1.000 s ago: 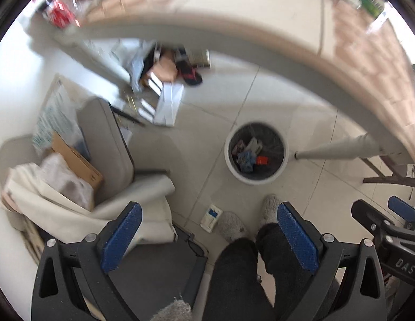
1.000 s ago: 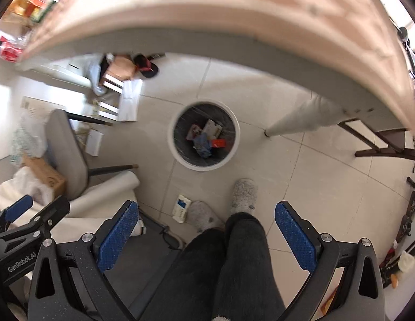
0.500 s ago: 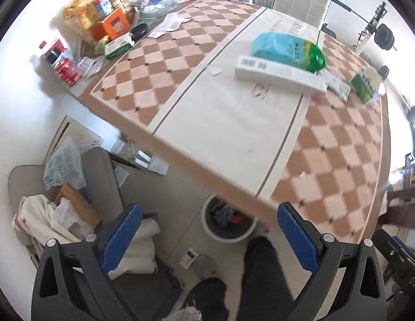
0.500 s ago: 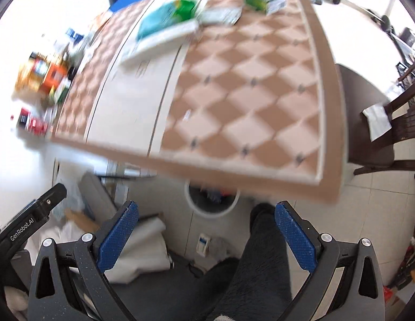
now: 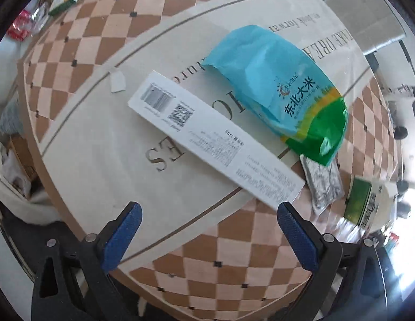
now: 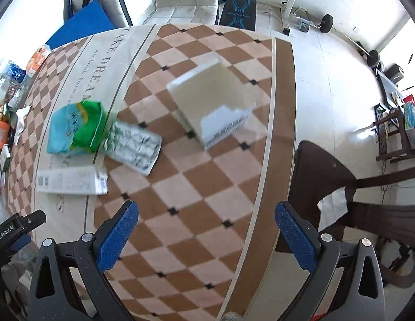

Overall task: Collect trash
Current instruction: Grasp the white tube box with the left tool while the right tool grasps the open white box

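While both tongs stand spread wide with nothing between their pads, the checkered table (image 5: 81, 160) fills the space ahead of them. Beyond the left gripper (image 5: 207, 235) lie the blue-green rice bag (image 5: 277, 85), the long white carton (image 5: 212, 139) and a foil blister pack (image 5: 323, 184). Ahead of the right gripper (image 6: 206, 234) sits a white box (image 6: 212, 99).

Rice bag (image 5: 279, 88) overlaps foil pack (image 5: 323, 184), behind long box (image 5: 212, 139).

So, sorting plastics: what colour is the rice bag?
Light blue with a green end, clearest in the left wrist view: rice bag.
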{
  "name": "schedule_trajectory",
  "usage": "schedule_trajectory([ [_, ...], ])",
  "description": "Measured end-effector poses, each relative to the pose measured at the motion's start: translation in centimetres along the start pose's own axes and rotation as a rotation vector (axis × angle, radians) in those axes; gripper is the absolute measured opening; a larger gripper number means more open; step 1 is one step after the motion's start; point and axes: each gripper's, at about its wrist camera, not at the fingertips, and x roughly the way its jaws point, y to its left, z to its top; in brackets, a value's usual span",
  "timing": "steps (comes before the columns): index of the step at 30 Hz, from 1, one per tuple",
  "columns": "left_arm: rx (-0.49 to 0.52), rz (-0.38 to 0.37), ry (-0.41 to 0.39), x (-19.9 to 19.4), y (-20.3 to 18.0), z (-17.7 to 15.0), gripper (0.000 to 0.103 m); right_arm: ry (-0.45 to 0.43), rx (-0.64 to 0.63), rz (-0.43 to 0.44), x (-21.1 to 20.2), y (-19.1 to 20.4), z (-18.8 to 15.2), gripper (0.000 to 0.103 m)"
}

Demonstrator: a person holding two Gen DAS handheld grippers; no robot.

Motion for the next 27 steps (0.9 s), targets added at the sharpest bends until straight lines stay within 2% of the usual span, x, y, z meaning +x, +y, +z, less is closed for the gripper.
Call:
schedule_trajectory([
  [2, -0.075, -0.019, 0.068, 1.9, -0.4, 1.4, 0.103, 0.018, -0.021, -0.002, 1.5, -0.2, 3.3, 0.103],
  [4, -0.125, -0.024, 0.105, 3.3, -0.5, 2.3, 0.103, 0.047, -0.048, -0.012, 2.9, 0.5, 5.1, 0.103],
  [6, -0.157, -0.022, 0.125, 4.3, -0.3, 2.9, 0.103, 0.083, -0.091, -0.024, 4.7, 0.8, 7.2, 0.103],
  [9, -0.203, -0.021, 0.122, 5.0, 0.3, 3.2, 0.102, 0.146, -0.136, -0.027, 7.4, 1.3, 8.4, 0.103],
  [11, -0.200, -0.001, 0.100, 5.0, 0.6, 3.1, 0.085, 0.178, -0.166, -0.031, 8.9, 1.7, 9.0, 0.103],
  [12, -0.186, -0.003, 0.094, 5.0, 0.6, 3.0, 0.066, 0.184, -0.174, -0.033, 9.5, 1.8, 9.2, 0.103],
  [14, -0.159, 0.005, 0.085, 4.9, 0.7, 2.7, 0.064, 0.199, -0.185, -0.028, 10.3, 2.2, 9.6, 0.103],
  [17, -0.052, 0.051, 0.040, 4.6, 0.2, 1.8, 0.061, 0.196, -0.187, -0.042, 10.9, 2.5, 9.9, 0.101],
  [18, -0.014, 0.069, 0.028, 4.5, 0.0, 1.4, 0.059, 0.193, -0.186, -0.048, 11.1, 2.5, 10.0, 0.099],
  [19, 0.025, 0.093, 0.013, 4.4, -0.1, 0.8, 0.056, 0.194, -0.186, -0.043, 11.2, 2.5, 10.1, 0.088],
  [21, 0.087, 0.116, -0.005, 4.3, -0.2, -0.2, 0.052, 0.186, -0.176, -0.035, 11.0, 2.3, 10.3, 0.085],
  [23, 0.139, 0.143, -0.026, 4.2, -0.2, -1.3, 0.050, 0.170, -0.173, -0.028, 10.5, 2.4, 10.2, 0.078],
  [27, 0.246, 0.173, -0.066, 3.7, 0.2, -4.1, 0.048, 0.156, -0.154, -0.004, 9.6, 2.1, 9.2, 0.074],
])
